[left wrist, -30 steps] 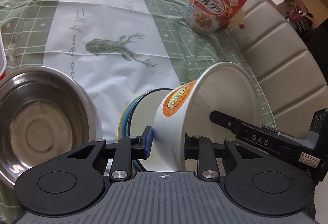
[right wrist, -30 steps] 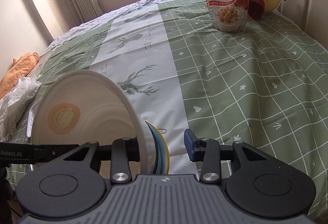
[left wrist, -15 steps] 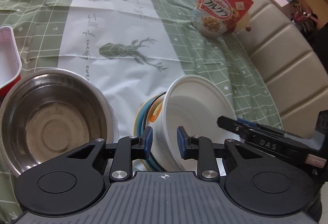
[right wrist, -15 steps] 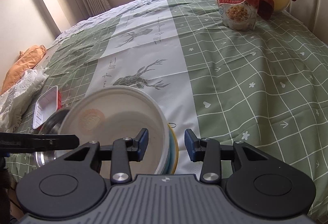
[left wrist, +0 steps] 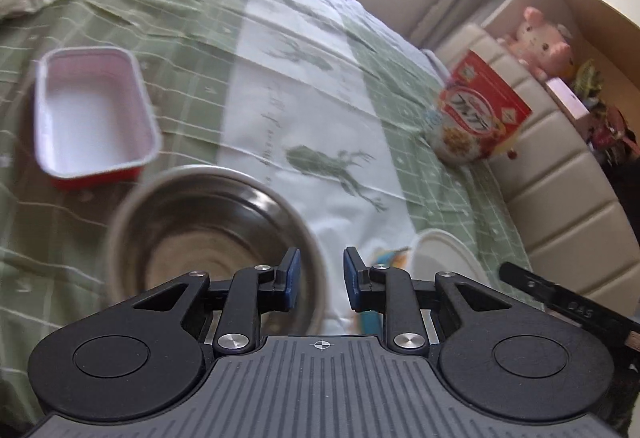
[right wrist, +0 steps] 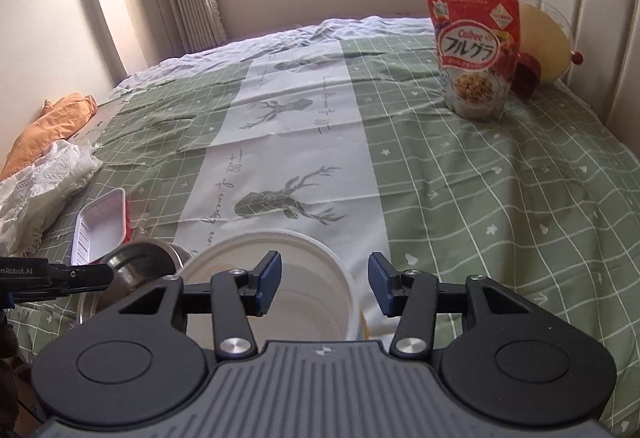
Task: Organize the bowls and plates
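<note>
Left gripper (left wrist: 318,280): jaws narrowly apart and closing, nothing between the pads, hanging over the near right rim of the steel bowl (left wrist: 212,238). Red rectangular tray with white inside (left wrist: 94,117) further out to the left of the tips, apart from the steel bowl. White paper bowl (left wrist: 444,258) low to the right of the tips, sitting on a stack of coloured plates (left wrist: 370,318), only a teal edge showing under the right finger. Right gripper (right wrist: 323,284): jaws apart and opening, nothing clamped; left pad over the white paper bowl's mouth, right pad just outside its right rim, no contact visible. Steel bowl left of that bowl, rims close, contact unclear. Other gripper's black finger poking in from the left edge over the steel bowl. Calbee granola bag (right wrist: 474,51) upright, well ahead and right, near the headboard (right wrist: 560,17). All on a green checked bedspread (right wrist: 500,177) with a white deer strip.
</note>
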`<state>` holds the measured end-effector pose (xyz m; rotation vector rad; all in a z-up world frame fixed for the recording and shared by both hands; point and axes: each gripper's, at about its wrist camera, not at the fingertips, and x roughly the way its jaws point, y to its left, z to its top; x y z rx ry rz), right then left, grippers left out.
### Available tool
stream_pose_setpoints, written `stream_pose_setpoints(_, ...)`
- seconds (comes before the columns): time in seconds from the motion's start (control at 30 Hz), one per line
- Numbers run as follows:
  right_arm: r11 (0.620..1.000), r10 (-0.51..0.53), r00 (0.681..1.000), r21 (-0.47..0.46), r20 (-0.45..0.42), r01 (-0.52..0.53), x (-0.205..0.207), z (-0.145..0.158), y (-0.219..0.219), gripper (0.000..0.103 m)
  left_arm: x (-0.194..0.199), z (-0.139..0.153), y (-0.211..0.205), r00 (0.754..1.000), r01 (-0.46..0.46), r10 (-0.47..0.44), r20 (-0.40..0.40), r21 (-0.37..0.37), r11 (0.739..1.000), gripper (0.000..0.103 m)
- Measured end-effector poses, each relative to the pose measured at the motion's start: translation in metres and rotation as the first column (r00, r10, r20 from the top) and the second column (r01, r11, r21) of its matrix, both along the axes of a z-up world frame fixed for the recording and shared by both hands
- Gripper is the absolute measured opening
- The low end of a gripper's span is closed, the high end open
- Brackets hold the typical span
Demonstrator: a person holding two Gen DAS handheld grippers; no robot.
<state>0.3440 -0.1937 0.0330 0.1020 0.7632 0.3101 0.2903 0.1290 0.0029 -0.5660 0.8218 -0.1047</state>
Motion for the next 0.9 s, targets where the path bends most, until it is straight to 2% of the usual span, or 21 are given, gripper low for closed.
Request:
stream_pose_setpoints(0.07, 0.998, 0.06, 0.998, -0.019, -0.001, -0.06, 0.007, 0.007, 0.026, 0.052, -0.013, -0.001, 0.026, 0.996, -0.088, 0.088, 0.0, 0.06, 0.994, 0.026)
stream_pose_setpoints(0.13, 0.989, 0.141, 0.989, -0.03, -0.04, -0.142, 0.019, 0.008, 0.058, 0.054, -0.024, -0.006, 0.048, 0.988, -0.153, 0.156, -0.017, 0.106, 0.982, 0.026)
stream_pose_setpoints(0.23, 0.971, 0.23, 0.961, -0.029, -0.151, -0.237, 0.041, -0.003, 0.107, 0.054, -0.034, -0.019, 0.077, 0.976, -0.204, 0.209, -0.057, 0.075, 0.976, 0.026)
stream_pose_setpoints(0.37, 0.96, 0.243, 0.937, -0.077, -0.251, -0.27, 0.061, -0.021, 0.157, 0.054, -0.031, -0.042, 0.089, 0.977, -0.176, 0.179, -0.113, 0.042, 0.984, 0.026)
stream_pose_setpoints(0.4, 0.958, 0.237, 0.934, -0.095, -0.267, -0.271, 0.064, -0.024, 0.165, 0.054, -0.029, -0.048, 0.09, 0.979, -0.165, 0.167, -0.117, 0.028, 0.986, 0.032)
stream_pose_setpoints(0.47, 0.952, 0.224, 0.931, -0.139, -0.289, -0.272, 0.068, -0.032, 0.177, 0.054, -0.028, -0.055, 0.091, 0.982, -0.158, 0.156, -0.109, -0.006, 0.987, 0.036)
stream_pose_setpoints(0.63, 0.943, 0.159, 0.914, -0.218, -0.374, -0.253, 0.084, -0.056, 0.19, 0.054, -0.023, -0.066, 0.098, 0.986, -0.146, 0.137, -0.095, -0.087, 0.986, 0.036)
stream_pose_setpoints(0.73, 0.933, 0.132, 0.913, -0.262, -0.387, -0.246, 0.09, -0.066, 0.195, 0.054, -0.017, -0.076, 0.099, 0.987, -0.124, 0.109, -0.115, -0.131, 0.984, 0.036)
stream_pose_setpoints(0.8, 0.923, 0.12, 0.917, -0.297, -0.38, -0.244, 0.093, -0.071, 0.199, 0.054, -0.013, -0.086, 0.098, 0.986, -0.11, 0.089, -0.138, -0.151, 0.982, 0.043)
stream_pose_setpoints(0.9, 0.918, 0.111, 0.913, -0.312, -0.392, -0.246, 0.097, -0.075, 0.203, 0.055, -0.01, -0.094, 0.097, 0.986, -0.1, 0.073, -0.149, -0.177, 0.979, 0.044)
